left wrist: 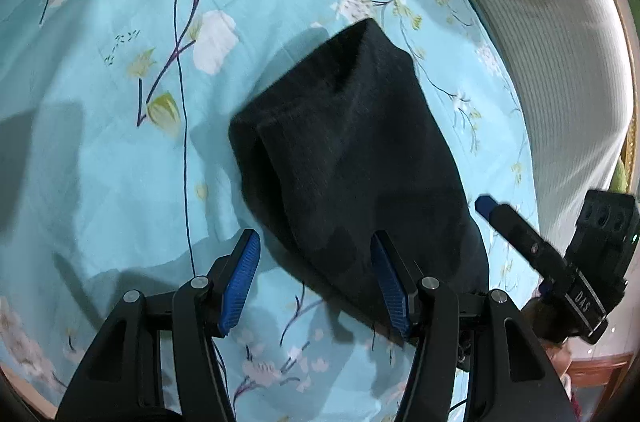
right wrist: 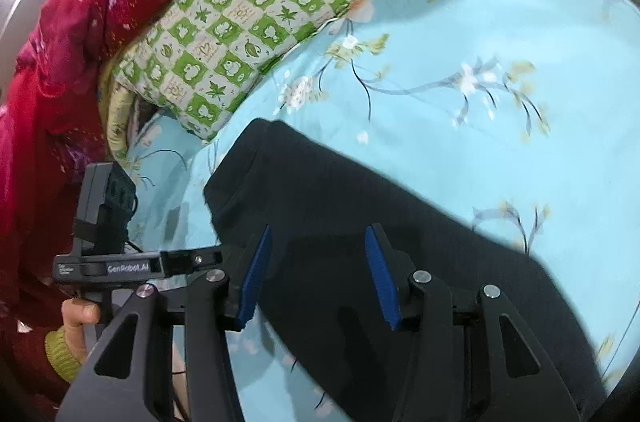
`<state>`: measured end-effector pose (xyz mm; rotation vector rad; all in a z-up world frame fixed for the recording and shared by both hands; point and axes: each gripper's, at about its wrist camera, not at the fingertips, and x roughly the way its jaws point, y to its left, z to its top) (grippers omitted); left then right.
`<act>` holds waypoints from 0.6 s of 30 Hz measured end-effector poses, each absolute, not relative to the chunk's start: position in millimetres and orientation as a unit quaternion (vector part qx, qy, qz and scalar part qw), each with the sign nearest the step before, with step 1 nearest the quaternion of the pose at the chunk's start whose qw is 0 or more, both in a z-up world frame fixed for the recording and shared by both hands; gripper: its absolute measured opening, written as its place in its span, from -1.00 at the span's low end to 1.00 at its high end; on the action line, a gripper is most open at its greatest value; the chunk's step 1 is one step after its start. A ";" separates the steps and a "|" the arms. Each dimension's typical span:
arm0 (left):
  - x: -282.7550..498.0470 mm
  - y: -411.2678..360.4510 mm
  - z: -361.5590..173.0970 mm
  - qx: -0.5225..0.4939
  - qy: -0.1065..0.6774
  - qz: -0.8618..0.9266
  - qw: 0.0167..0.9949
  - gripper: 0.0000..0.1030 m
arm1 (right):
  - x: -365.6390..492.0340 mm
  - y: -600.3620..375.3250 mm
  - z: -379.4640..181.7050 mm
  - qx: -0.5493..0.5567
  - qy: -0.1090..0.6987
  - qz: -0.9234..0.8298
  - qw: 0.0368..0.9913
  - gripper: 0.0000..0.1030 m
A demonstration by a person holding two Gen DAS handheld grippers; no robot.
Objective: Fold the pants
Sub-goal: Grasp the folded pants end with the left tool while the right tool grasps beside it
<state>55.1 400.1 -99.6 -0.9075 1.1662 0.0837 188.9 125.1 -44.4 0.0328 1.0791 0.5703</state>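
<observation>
Lying on the bed's light-blue flowered sheet [left wrist: 100, 150], the dark pants [left wrist: 344, 150] form a folded, elongated bundle that runs from the near right towards the far middle in the left wrist view, its far end rounded.

The left gripper [left wrist: 316, 282] hovers above the near end of the bundle with its jaws spread wide and nothing between them; the right blue pad [left wrist: 388, 286] stands over the cloth, the left one over bare sheet. Whether either pad touches the fabric cannot be told.

The right gripper [right wrist: 320, 274] also has its jaws wide apart and empty, both blue pads poised over the pants [right wrist: 360, 222], which stretch from the far left to the near right in its view. That gripper shows too at the right edge of the left wrist view, just beside the bundle.

A green-and-white checked pillow [right wrist: 236, 38] lies at the far side of the bed, well apart from the pants. Beside it on the left sits a red quilt [right wrist: 52, 70]. A grey ribbed cushion [left wrist: 540, 42] borders the sheet on the right.
</observation>
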 end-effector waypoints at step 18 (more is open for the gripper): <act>80.5 405.2 -113.4 -0.415 0.512 0.057 0.749 -0.09 | 267.4 223.8 -87.6 -0.152 0.551 0.333 0.750 -0.01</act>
